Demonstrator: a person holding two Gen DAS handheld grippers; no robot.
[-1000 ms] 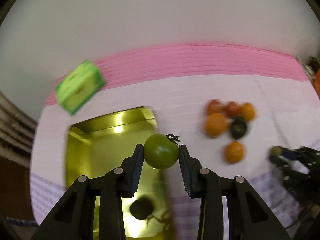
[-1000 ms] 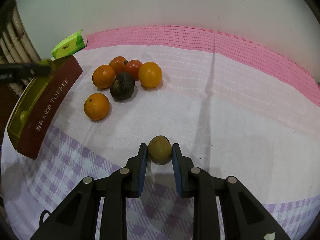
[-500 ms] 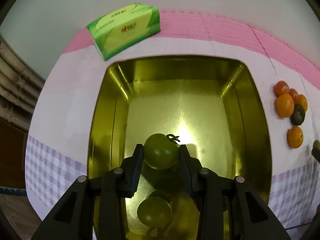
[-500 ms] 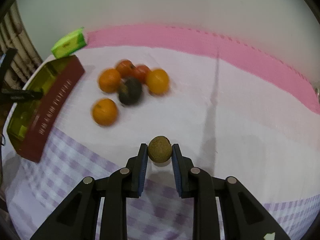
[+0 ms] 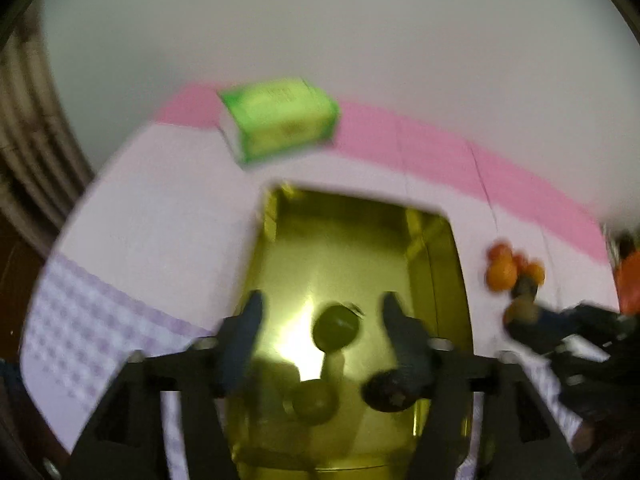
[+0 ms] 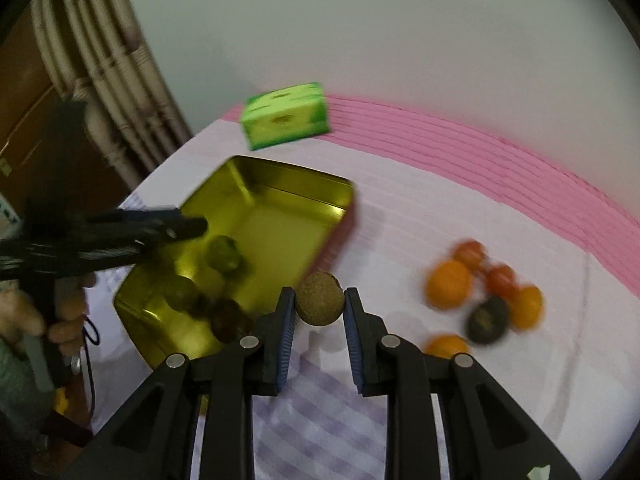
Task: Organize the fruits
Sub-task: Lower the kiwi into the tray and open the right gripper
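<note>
My left gripper (image 5: 322,326) hangs over the gold tin (image 5: 360,232), its jaws opening. A green tomato (image 5: 335,327) sits between them, free of both pads. Below it in the tin lie another green fruit (image 5: 314,400) and a dark fruit (image 5: 394,390). My right gripper (image 6: 320,310) is shut on a round brown fruit (image 6: 320,298), held just off the tin's (image 6: 280,200) near right corner. The right wrist view shows the green tomato (image 6: 224,255) inside the tin under the left gripper (image 6: 192,226). Oranges (image 6: 448,284), red tomatoes and a dark avocado (image 6: 488,318) lie clustered on the cloth to the right.
A green tissue pack (image 6: 286,116) lies behind the tin by the pink band of the tablecloth. Pipes (image 6: 112,60) run down the wall at the left table edge. A hand (image 6: 60,320) holds the left gripper's handle beside the tin.
The left jaws have parted and let go of the green tomato over the tin. The right gripper has carried the brown fruit leftward, up to the tin.
</note>
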